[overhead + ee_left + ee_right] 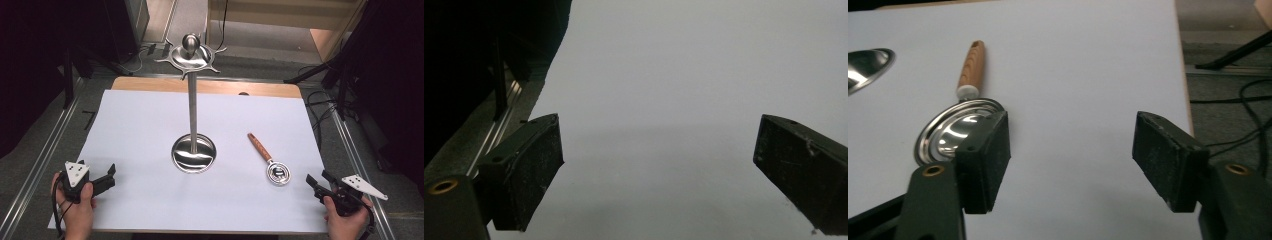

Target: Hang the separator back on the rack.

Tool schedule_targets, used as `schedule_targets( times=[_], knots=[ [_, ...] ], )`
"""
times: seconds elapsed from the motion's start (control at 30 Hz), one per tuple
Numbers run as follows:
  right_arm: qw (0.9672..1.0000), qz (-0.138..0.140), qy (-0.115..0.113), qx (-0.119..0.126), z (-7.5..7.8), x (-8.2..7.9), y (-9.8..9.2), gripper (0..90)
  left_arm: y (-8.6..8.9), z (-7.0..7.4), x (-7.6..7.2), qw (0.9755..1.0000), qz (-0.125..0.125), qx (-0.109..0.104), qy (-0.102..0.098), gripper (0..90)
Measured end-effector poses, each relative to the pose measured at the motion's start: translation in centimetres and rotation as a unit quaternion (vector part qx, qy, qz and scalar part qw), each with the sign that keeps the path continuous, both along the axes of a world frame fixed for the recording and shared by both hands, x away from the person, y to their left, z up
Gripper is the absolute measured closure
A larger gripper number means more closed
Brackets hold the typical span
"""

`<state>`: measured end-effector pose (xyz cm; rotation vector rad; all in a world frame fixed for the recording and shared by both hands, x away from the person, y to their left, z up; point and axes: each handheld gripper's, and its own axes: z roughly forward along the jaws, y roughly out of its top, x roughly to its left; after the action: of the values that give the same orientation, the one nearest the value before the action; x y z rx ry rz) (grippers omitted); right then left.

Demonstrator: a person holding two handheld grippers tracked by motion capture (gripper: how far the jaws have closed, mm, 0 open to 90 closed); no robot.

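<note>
**Both grippers idle at near edge, ladle untouched**

Nearest the camera in the high view: two hands at the near edge of the table [150,85], each holding a gripper. Left gripper [111,175] sits at the near left corner of the white sheet [140,120]; right gripper [317,181] at the near right corner.

Left gripper: jaws stand wide apart in its own view, nothing between them, bare white sheet below. Dark floor and a metal rail [499,130] show at the left of that view.

Right gripper: jaws apart, nothing between the pads. Ladle [270,161] lies flat on the sheet just ahead and to the left of the jaws; in the right gripper view its bowl [950,132] sits partly behind the left jaw, whether touching I cannot tell.

Ladle: shiny round bowl toward the person, wooden handle [259,145] pointing away and to the left.

Stand [193,154]: round steel base near the middle of the sheet, well clear of the ladle, upright pole, hooked ring at top. No utensil hangs on the hooks
</note>
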<state>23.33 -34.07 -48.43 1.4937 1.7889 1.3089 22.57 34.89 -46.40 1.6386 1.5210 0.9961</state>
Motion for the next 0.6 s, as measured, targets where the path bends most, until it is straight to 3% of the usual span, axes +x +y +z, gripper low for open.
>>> schedule_targets(
  times=[0.1,0.3,0.4,0.53,0.57,0.6],
  knots=[
    [1.0,0.0,0.004,-0.001,0.0,0.1,0.1,32.9,0.0,0.0,0.0,1.0,0.0,0.0,0.0,6.6],
    [0.9989,0.02,-0.001,-0.042,0.0,0.5,1.2,34.3,0.0,0.0,0.0,1.0,-0.002,0.002,0.003,6.6],
    [0.9991,0.032,-0.001,-0.026,0.3,0.6,1.4,37.4,0.0,0.0,0.0,1.0,0.001,0.0,0.0,6.6],
    [0.9992,0.034,-0.001,-0.021,0.8,0.5,1.5,37.2,0.0,0.0,0.0,1.0,0.001,0.002,0.002,6.6],
    [0.9987,0.026,-0.003,-0.045,1.2,0.5,1.8,36.1,0.0,0.0,0.1,1.0,0.0,0.003,0.003,6.5],
    [0.9987,0.026,-0.003,-0.045,1.2,0.5,1.8,36.1,0.0,0.0,0.1,1.0,0.0,0.003,0.003,6.6]
  ],
)
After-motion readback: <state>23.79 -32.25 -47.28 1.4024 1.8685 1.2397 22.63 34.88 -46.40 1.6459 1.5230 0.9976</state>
